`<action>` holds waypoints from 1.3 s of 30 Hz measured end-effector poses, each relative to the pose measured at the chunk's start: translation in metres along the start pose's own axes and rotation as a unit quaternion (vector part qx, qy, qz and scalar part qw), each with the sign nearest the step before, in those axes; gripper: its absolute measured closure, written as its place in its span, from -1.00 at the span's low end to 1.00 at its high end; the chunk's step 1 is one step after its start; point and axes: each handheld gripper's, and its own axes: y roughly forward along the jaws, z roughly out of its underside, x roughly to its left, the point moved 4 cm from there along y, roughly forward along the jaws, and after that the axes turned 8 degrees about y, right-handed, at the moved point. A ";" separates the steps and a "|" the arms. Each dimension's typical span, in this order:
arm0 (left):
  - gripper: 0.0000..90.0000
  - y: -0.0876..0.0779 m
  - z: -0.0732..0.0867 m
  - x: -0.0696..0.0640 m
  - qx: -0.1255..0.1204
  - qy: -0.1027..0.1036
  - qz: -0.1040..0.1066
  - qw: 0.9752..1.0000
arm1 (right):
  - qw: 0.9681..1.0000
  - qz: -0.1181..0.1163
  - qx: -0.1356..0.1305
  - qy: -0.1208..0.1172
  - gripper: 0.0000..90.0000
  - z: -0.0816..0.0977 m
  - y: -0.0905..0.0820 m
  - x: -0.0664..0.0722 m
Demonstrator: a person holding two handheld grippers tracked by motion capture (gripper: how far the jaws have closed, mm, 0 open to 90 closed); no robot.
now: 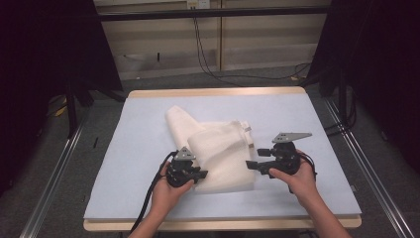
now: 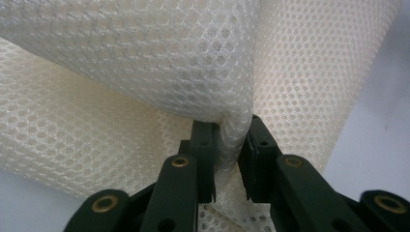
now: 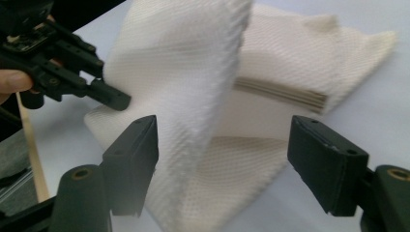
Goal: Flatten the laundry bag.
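Observation:
A white mesh cloth [image 1: 218,144] lies folded on the light blue table cover [image 1: 143,124]; a raised fold stands along its left side. My left gripper [image 1: 202,174] is at the cloth's near left edge, shut on a pinch of that fold. In the left gripper view the mesh [image 2: 145,63] is squeezed between the jaws of that gripper [image 2: 227,133]. My right gripper [image 1: 250,165] hovers at the cloth's near right edge, jaws wide apart. Ahead of the open right gripper [image 3: 227,137] the raised mesh fold [image 3: 183,72] stands, with no pad touching it, and the left gripper [image 3: 113,99] shows beyond.
A grey striped band [image 3: 283,94] runs along one folded layer of the cloth. The table's wooden rim [image 1: 218,92] shows at the far edge. Black cables [image 1: 208,64] trail on the floor beyond, and dark stand legs [image 1: 72,109] and metal rails [image 1: 49,183] flank the table.

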 end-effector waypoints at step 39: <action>0.88 0.026 -0.024 0.091 -0.041 -0.125 -0.096 0.987 | 0.993 0.042 0.056 -0.092 0.84 0.001 0.050 -0.030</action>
